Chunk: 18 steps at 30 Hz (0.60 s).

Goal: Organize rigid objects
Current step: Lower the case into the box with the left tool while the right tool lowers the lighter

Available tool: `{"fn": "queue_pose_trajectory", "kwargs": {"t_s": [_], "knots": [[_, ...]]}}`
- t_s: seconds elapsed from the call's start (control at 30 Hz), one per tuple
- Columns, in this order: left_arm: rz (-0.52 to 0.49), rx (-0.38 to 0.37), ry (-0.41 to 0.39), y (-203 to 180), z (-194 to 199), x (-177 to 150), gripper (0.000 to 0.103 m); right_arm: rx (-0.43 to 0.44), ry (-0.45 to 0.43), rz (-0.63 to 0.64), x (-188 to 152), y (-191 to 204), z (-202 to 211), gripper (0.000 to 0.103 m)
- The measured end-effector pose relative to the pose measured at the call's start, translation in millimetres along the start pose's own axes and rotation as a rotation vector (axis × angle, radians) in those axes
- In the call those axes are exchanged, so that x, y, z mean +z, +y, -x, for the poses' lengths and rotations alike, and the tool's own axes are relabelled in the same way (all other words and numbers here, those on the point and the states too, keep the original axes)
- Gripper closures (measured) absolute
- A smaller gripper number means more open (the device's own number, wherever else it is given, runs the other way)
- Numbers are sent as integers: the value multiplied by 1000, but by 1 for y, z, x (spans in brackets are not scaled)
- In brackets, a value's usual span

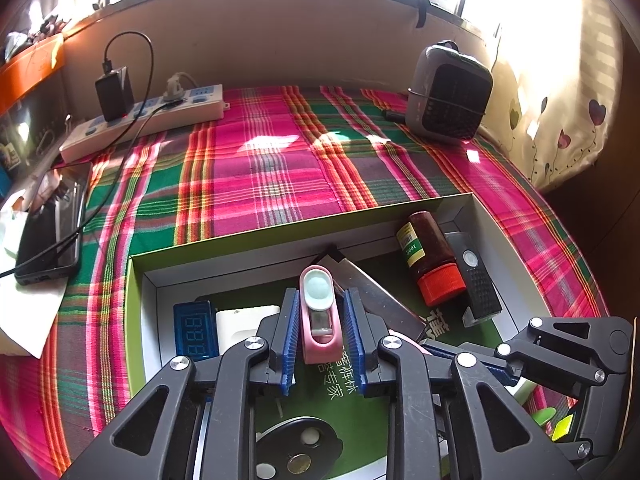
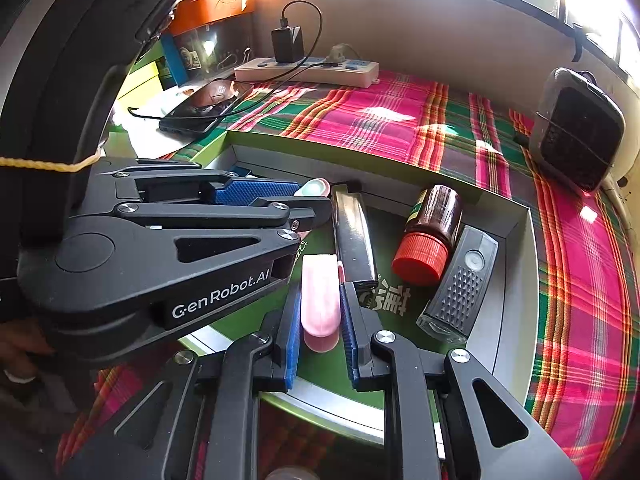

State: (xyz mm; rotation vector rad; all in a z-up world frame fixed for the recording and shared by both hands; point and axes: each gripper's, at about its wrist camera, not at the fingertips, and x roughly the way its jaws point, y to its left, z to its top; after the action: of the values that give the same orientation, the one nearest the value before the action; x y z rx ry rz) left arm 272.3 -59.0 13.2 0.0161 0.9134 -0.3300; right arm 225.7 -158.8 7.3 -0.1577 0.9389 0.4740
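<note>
Flanking pink case (image 2: 320,300), box wall (image 2: 516,280) near

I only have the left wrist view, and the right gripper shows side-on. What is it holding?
Observer: The right gripper is shut on a pink cap, over the box.
Operator: And the dark thing half hidden behind my left gripper?
Observer: It is a long dark bar, lying flat in the box, left of the brown bottle.
Operator: Anything odd on the left gripper's body?
Observer: A yellow cord runs across its housing, well behind the fingers.
</note>
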Motion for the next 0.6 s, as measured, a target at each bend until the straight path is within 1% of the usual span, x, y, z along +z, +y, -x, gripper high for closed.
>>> {"fn": "queue_pose_trajectory", "kwargs": {"t_s": [0.1,0.23,0.3,0.37,0.6], "knots": [[0,0,0,0,0,0,80,1,-1,-6,0,-1,0,81],[2,0,0,1,0,0,76,-3,-2,-9,-1,-2,1,80],[2,2,2,0,1,0,76,-5,-2,-11,-1,-3,1,78],[2,4,2,0,1,-1,76,-3,-2,-10,-1,-3,1,73],[3,3,2,0,1,0,75,-11,-7,-11,-2,-2,3,69]]}}
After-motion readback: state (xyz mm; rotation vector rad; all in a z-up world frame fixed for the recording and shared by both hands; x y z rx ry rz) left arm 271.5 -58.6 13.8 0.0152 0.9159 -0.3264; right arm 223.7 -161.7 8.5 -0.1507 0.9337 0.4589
